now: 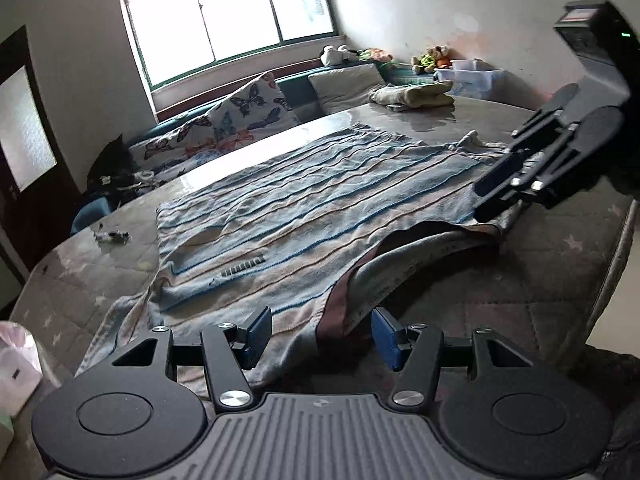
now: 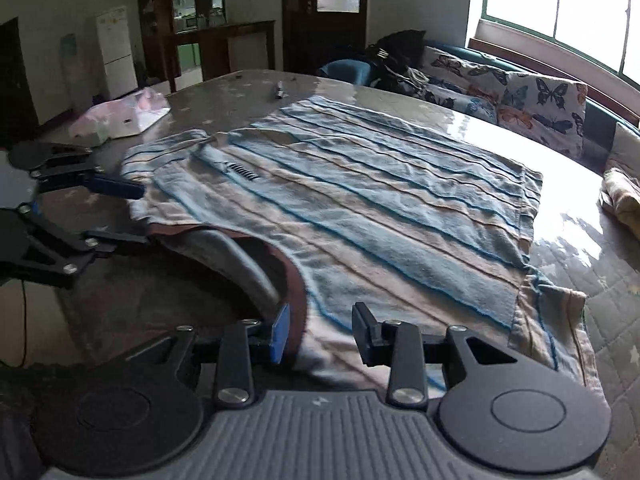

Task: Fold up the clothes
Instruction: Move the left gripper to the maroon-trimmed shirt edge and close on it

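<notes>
A blue, beige and pink striped shirt lies flat on the grey star-patterned table, its brown collar arched up at the near edge. My left gripper is open at one shoulder beside the collar; cloth lies between its blue pads, which do not press it. At the other shoulder my right gripper is also open, narrower, with striped fabric between its fingers. One sleeve spreads to the right of it.
Folded yellowish clothes sit at the table's far side. A pink plastic bag and a small dark object lie beyond the shirt. A sofa with butterfly cushions runs under the window.
</notes>
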The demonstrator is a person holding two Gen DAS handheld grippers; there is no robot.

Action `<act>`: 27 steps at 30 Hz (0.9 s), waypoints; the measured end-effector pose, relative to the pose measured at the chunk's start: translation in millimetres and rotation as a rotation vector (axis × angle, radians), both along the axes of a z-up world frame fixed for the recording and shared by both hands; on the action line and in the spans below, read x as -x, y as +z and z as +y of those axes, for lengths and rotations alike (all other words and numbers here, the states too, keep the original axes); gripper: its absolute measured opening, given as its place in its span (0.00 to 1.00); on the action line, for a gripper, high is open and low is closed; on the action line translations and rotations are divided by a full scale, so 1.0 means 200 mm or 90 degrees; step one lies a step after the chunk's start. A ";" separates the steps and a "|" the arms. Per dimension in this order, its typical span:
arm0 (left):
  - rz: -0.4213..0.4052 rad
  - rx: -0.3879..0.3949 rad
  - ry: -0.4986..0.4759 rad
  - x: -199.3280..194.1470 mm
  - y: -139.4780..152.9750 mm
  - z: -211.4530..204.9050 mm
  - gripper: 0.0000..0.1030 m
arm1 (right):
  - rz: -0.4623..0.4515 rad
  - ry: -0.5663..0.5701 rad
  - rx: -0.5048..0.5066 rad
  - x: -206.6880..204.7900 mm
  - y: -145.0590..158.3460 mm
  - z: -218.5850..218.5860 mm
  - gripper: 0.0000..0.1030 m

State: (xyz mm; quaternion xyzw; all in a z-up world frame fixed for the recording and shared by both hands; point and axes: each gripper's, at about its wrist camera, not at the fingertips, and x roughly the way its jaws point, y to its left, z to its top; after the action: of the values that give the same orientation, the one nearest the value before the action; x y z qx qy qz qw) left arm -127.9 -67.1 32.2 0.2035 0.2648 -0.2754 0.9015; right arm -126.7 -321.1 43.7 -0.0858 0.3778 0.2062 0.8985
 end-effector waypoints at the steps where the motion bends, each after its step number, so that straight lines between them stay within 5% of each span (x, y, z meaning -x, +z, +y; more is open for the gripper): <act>1: 0.003 0.000 0.012 0.00 0.00 0.00 0.50 | -0.003 0.005 0.004 0.01 0.00 0.01 0.32; 6: 0.024 0.005 0.043 0.00 0.00 0.00 0.39 | -0.018 0.036 0.019 0.08 0.01 0.07 0.29; 12: 0.060 0.002 0.077 -0.03 -0.03 -0.03 0.39 | -0.018 0.082 0.020 0.09 -0.02 0.16 0.29; 18: 0.075 0.010 0.093 -0.04 -0.03 -0.02 0.09 | -0.007 0.102 0.020 0.05 -0.06 0.21 0.29; 21: 0.068 0.017 0.081 -0.03 0.03 0.00 0.03 | -0.001 0.104 0.026 0.05 -0.06 0.21 0.29; 27: 0.061 -0.001 0.055 -0.01 0.09 0.03 0.02 | 0.018 0.116 0.036 0.07 -0.06 0.19 0.29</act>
State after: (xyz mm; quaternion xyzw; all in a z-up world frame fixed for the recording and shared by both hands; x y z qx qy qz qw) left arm -124.9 -60.4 49.5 0.1794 0.3163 -0.2457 0.8985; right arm -141.0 -282.1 31.6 -0.1426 0.3869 0.2777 0.8677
